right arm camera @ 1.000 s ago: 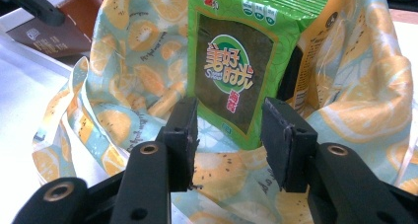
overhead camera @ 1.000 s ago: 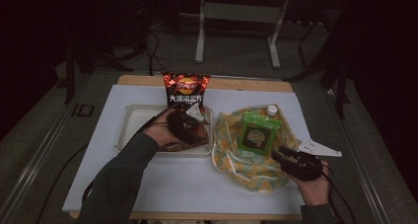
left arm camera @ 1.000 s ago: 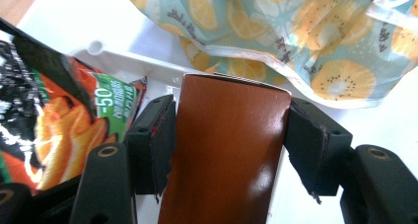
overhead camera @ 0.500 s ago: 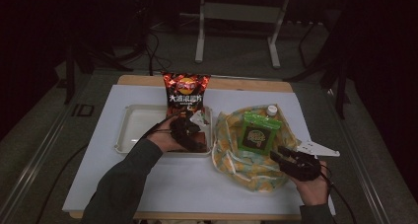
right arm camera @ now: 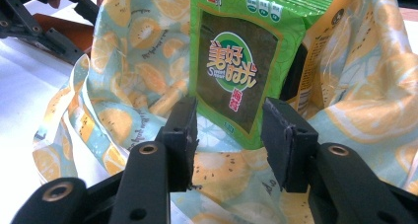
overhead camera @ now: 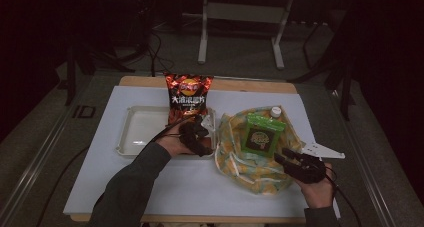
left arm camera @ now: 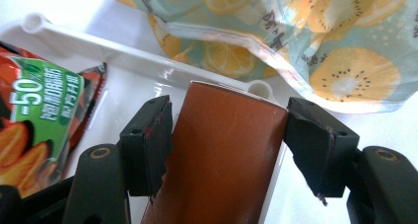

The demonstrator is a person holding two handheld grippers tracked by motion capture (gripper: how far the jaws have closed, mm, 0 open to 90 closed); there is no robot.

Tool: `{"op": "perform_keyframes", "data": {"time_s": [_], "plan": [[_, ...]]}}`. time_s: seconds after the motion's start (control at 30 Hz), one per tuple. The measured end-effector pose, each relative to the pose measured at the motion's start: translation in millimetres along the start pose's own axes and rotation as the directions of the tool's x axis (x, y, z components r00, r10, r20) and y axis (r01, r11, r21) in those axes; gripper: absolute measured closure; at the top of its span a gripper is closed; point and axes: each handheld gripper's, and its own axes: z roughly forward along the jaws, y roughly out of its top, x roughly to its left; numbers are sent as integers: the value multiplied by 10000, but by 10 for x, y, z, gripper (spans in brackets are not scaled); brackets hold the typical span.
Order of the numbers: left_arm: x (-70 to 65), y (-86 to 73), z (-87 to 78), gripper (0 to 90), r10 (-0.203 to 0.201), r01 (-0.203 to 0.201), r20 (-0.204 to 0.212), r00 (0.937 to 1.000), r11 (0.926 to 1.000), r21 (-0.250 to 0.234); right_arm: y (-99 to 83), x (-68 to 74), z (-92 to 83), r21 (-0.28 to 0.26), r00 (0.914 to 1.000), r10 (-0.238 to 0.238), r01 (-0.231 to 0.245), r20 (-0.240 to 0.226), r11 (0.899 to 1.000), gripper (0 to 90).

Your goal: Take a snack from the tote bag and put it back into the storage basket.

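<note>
Left claw [left arm camera: 229, 135] grips brown carton [left arm camera: 217, 160] over white tray [overhead camera: 137, 132].
Right claw [right arm camera: 229, 135], lower right, released, bracketing green packet [right arm camera: 236, 66] in fruit-print bag [overhead camera: 235, 157].

The flat green snack packet [right arm camera: 236, 66] says "Sweet" under big Chinese letters on its round sign. The shiny red and black chip bag [left arm camera: 39, 120] has "-50%" on a green patch. The fruit-print cloth bag [left arm camera: 296, 41] has small words, too blurry to read.

Crisp bag [overhead camera: 188, 98]: stood upright at the far rim of the white tray [overhead camera: 135, 132].
White sheet [overhead camera: 125, 187]: spread over the wooden table [overhead camera: 240, 84].
White-capped bottle [overhead camera: 275, 110]: partly hidden.
</note>
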Motion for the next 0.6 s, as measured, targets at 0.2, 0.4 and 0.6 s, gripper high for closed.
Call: {"op": "perform_keyframes", "data": {"time_s": [0.2,0.4,0.6], "plan": [[12,13,11,331,-427,430,200,9989,9990,-155,-2,0,1,30,10000,-30,30,-10,10000,574],[51,-5,-63,317,-662,673,254,9975,9969,-418,-1,-3,-2,14,10000,-25,25,-1,10000,574],[68,-47,-157,340,-853,877,292,9959,9916,-946,2,-4,2,7,10000,4,-4,18,10000,577]]}}
